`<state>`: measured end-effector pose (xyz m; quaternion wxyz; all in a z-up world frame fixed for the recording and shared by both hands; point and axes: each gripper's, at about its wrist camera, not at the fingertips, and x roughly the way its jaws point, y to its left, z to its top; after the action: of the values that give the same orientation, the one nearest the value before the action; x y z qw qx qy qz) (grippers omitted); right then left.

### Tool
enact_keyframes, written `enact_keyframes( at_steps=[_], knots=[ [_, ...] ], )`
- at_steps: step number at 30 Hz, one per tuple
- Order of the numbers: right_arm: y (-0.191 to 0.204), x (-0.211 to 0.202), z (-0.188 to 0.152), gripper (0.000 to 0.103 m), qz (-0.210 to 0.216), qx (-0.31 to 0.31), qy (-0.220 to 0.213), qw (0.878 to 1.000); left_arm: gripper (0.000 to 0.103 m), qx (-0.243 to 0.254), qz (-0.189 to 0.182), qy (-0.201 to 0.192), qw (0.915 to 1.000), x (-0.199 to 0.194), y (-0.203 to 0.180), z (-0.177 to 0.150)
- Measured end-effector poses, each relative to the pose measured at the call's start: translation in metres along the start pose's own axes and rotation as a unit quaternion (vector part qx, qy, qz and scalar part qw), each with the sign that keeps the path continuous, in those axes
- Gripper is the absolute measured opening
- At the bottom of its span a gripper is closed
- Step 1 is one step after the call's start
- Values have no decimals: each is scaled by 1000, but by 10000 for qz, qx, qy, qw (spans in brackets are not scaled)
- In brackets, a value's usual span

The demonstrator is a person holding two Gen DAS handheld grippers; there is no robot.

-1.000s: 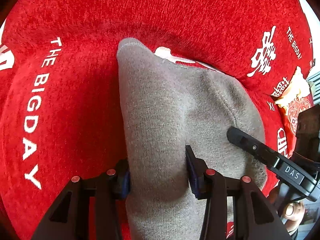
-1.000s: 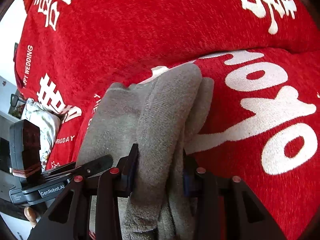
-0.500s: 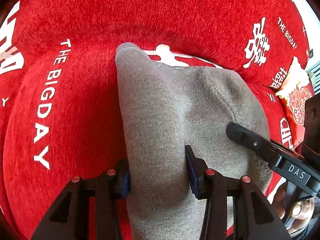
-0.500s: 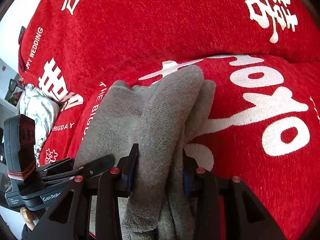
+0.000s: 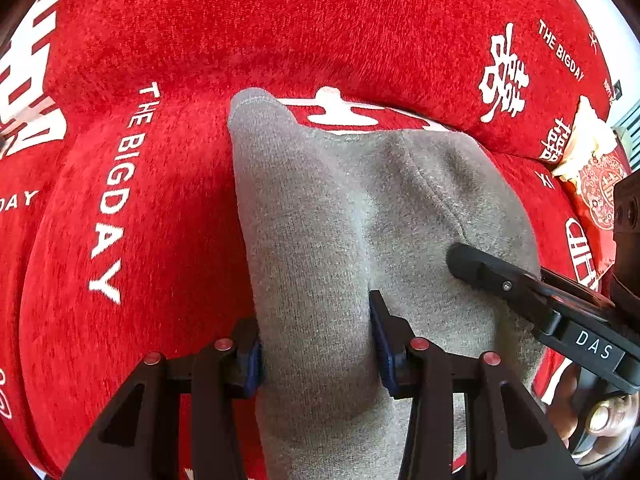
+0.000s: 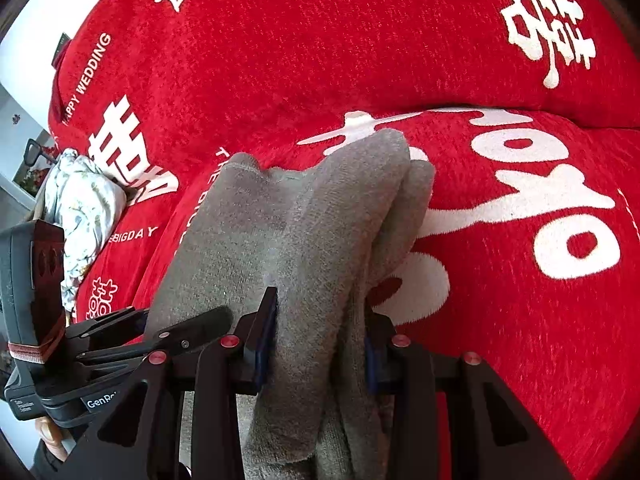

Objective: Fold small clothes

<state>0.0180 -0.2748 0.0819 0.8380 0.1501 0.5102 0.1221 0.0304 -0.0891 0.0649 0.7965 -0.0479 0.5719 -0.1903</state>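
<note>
Both tongs, left (image 5: 316,344) and right (image 6: 320,340), pinch the grey knit garment (image 5: 360,220) above the red sofa cover (image 5: 140,240) (soft, light, droopy; best gripped at hem edges).

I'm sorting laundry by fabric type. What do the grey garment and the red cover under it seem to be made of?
Grey garment: looks like a soft knit, possibly fleece or terry; matte, fuzzy nap with fine ribbed rows. Red cover: apparently chenille or a similar plush weave; short, slightly shiny pile with flat white lettering. Exact fibres cannot be told.
</note>
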Motion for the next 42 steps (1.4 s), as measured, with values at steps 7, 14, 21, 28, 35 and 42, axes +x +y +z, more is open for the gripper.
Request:
enact_keyframes(
  at_steps=[7,14,21,28,35,42],
  knots=[
    [7,-3,-13,39,48,-61,-30,10000,46,19,32,-68,10000,-9,5,-14],
    [20,-5,-27,39,115,-157,-50,9998,46,-8,90,-146,9999,-21,12,-30],
    [32,-7,-43,39,121,-239,-104,9996,46,-8,150,-218,9997,-31,20,-47],
    [42,-13,-61,38,123,-347,-175,9992,46,5,265,-349,9990,-41,21,-68],
    [47,-21,-77,39,158,-339,-236,9990,46,126,375,-447,9982,-54,15,-84],
    [52,-25,-90,39,166,-385,-330,9986,46,161,402,-496,9978,-57,16,-98]
  ],
)
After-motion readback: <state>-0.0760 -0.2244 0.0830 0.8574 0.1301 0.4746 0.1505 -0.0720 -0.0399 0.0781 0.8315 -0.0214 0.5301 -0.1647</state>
